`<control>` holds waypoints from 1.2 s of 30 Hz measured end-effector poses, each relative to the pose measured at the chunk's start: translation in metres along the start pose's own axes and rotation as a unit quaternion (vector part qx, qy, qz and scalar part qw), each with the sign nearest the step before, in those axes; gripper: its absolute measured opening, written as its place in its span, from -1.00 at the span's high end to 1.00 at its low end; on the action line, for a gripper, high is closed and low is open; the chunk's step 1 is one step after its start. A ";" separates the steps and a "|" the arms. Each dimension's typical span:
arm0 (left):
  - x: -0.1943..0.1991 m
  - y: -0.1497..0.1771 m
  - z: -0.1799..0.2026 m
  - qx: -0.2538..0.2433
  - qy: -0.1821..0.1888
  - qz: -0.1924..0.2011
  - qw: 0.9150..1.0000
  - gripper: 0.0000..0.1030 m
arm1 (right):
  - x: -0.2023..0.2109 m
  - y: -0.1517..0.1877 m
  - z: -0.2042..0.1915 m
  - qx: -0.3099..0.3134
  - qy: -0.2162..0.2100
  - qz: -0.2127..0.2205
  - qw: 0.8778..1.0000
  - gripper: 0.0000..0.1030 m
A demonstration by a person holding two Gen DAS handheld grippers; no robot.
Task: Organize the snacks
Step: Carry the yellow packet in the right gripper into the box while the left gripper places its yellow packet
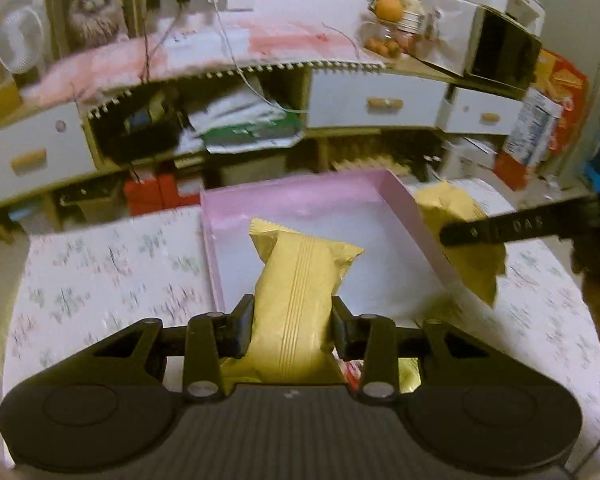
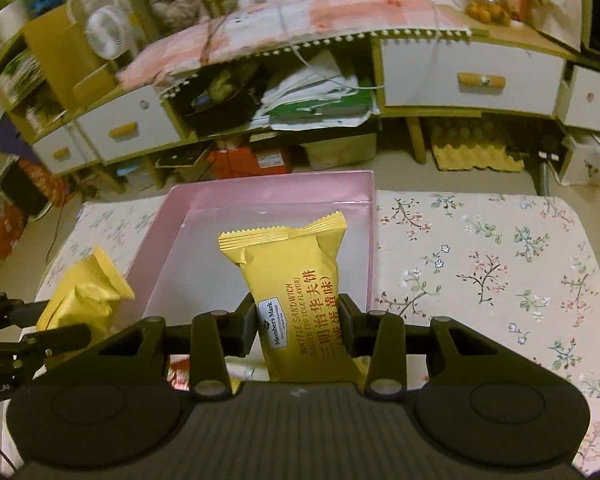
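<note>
Yellow snack packets, one clamped in each gripper, over a pink box on a floral tablecloth.

In the left wrist view, the left gripper pinches a plain-backed packet whose far end hangs above the pink box. In the right wrist view, the right gripper grips a "Member's Mark" waffle sandwich packet reaching over the box's white floor, while the floral tablecloth spreads to the right. A cluttered cabinet stands behind.
</note>
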State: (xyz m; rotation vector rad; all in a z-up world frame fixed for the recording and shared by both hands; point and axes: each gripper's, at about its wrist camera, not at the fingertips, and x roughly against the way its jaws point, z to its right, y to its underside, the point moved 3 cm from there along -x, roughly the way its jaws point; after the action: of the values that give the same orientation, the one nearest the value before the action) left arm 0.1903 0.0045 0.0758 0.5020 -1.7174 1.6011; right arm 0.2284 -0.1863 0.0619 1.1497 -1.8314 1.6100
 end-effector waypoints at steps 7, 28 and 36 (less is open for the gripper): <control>-0.035 -0.017 -0.009 0.043 -0.031 0.011 0.999 0.15 | -0.021 -0.005 0.010 -0.059 -0.004 -0.006 0.998 0.27; -0.040 -0.018 -0.001 0.037 -0.090 0.002 0.995 0.09 | -0.021 -0.005 0.009 -0.090 0.012 -0.008 0.996 -0.02; -0.001 -0.015 0.006 0.017 -0.112 0.021 0.993 0.09 | 0.024 -0.001 -0.017 -0.028 0.017 0.014 0.999 -0.09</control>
State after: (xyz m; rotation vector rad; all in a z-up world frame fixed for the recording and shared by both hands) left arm 0.2004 -0.0042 0.0853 0.6889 -1.8778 1.6574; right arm 0.2127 -0.1769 0.0849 1.0718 -1.8657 1.5742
